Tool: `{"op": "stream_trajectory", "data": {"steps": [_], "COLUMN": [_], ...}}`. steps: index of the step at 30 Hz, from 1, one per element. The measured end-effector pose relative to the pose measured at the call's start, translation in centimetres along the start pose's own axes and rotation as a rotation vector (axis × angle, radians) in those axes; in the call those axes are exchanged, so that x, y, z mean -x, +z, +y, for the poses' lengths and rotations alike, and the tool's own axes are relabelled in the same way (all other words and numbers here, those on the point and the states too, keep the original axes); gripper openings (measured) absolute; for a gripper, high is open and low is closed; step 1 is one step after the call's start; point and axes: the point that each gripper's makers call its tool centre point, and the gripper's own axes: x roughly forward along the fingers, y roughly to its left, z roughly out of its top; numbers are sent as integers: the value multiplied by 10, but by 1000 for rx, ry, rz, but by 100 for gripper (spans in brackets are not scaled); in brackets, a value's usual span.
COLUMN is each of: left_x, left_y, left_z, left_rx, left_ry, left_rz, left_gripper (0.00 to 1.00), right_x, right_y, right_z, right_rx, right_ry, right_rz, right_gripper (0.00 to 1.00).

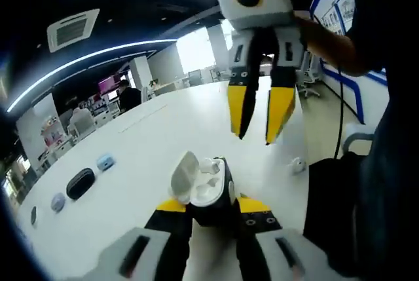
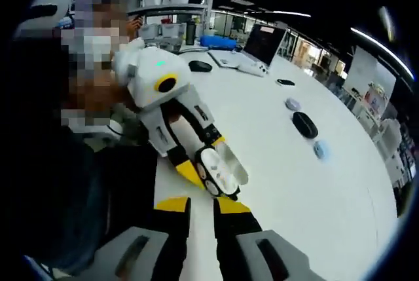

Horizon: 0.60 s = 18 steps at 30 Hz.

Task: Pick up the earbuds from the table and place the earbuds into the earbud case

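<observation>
An open white earbud case (image 1: 200,183) is clamped between the jaws of my left gripper (image 1: 209,206), lid tilted back to the left. A white shape sits in one well; I cannot tell if it is an earbud. My right gripper (image 1: 255,138) hangs above and just beyond the case, pointing down, jaws slightly apart with nothing between them. One loose white earbud (image 1: 298,164) lies on the white table (image 1: 163,130) to the right. In the right gripper view, the right gripper (image 2: 201,206) hovers close over the case (image 2: 222,163) held by the left gripper (image 2: 213,184).
A black oval case (image 1: 80,183), a blue item (image 1: 105,161) and a small lavender item (image 1: 57,201) lie at the far left. A laptop (image 2: 252,48) and a black mouse (image 2: 200,66) sit at the far end. The person's dark clothing (image 1: 373,183) borders the table.
</observation>
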Motion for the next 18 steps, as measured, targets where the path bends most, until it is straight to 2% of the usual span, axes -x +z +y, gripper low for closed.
{"op": "stream_trajectory", "data": {"steps": [1, 3, 6, 9, 13, 18], "left_x": [0, -1, -1, 0, 0, 0], "left_y": [0, 0, 0, 0, 1, 1], "left_z": [0, 1, 1, 1, 2, 2], "left_rx": [4, 11, 20, 26, 28, 28], "left_ry": [0, 1, 7, 12, 18, 21], "left_rz": [0, -2, -2, -2, 0, 2], "left_gripper": [26, 26, 26, 26, 26, 26], "right_x": [1, 1, 0, -3, -10, -14], "right_y": [2, -3, -16, -27, -31, -44], "right_z": [6, 18, 26, 32, 39, 34], "right_rx": [2, -51, -103, -140, -188, -178], "right_ry": [-17, -58, -126, -147, -167, -219], "right_rz": [-39, -82, -99, -95, -127, -87], "right_gripper": [15, 15, 15, 15, 14, 13]}}
